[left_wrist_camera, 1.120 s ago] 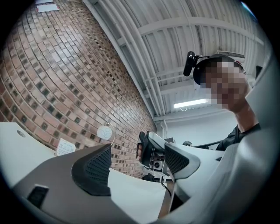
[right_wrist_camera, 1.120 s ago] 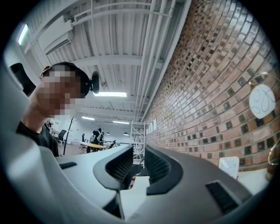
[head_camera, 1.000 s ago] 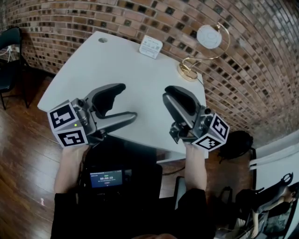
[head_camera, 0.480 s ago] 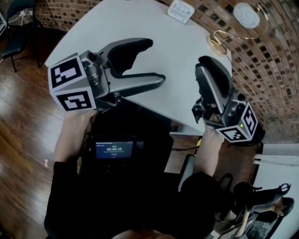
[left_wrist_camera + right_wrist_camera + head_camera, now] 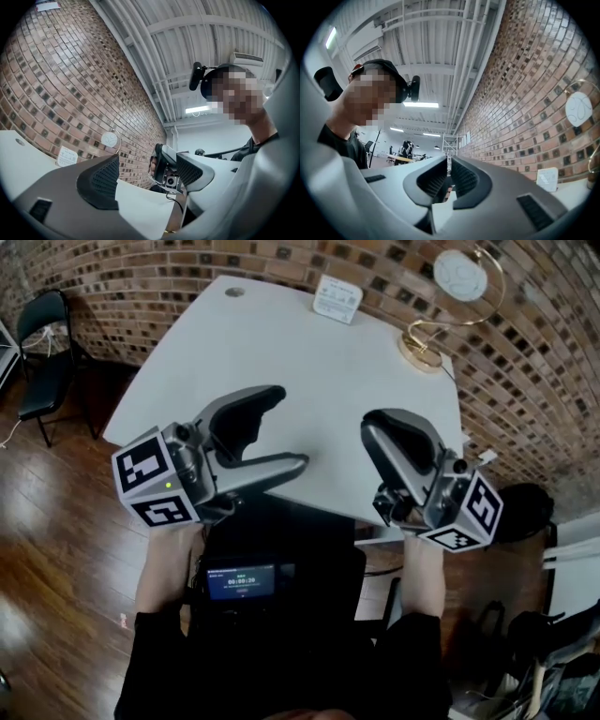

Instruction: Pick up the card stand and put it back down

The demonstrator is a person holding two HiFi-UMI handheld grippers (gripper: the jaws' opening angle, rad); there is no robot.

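Observation:
The card stand (image 5: 439,326), a gold wire loop on a round base that holds a round white card, stands at the far right corner of the white table (image 5: 309,371). It also shows small in the left gripper view as the stand (image 5: 111,139), and at the right edge of the right gripper view as the stand (image 5: 579,108). My left gripper (image 5: 286,430) hovers over the near table edge, its jaws wide open and empty. My right gripper (image 5: 375,424) hovers to its right, its jaws closing to a narrow slit with nothing between them. Both are far from the stand.
A small white rectangular sign (image 5: 337,298) stands at the table's far edge, left of the stand. A brick wall (image 5: 525,381) curves behind the table. A black chair (image 5: 45,362) stands on the wooden floor at left. A device with a lit screen (image 5: 241,582) hangs at the person's chest.
Half a second ago both grippers were raised closer to the head camera; they have since dropped back over the near table edge. The head view has swung, so the table sits more centred.

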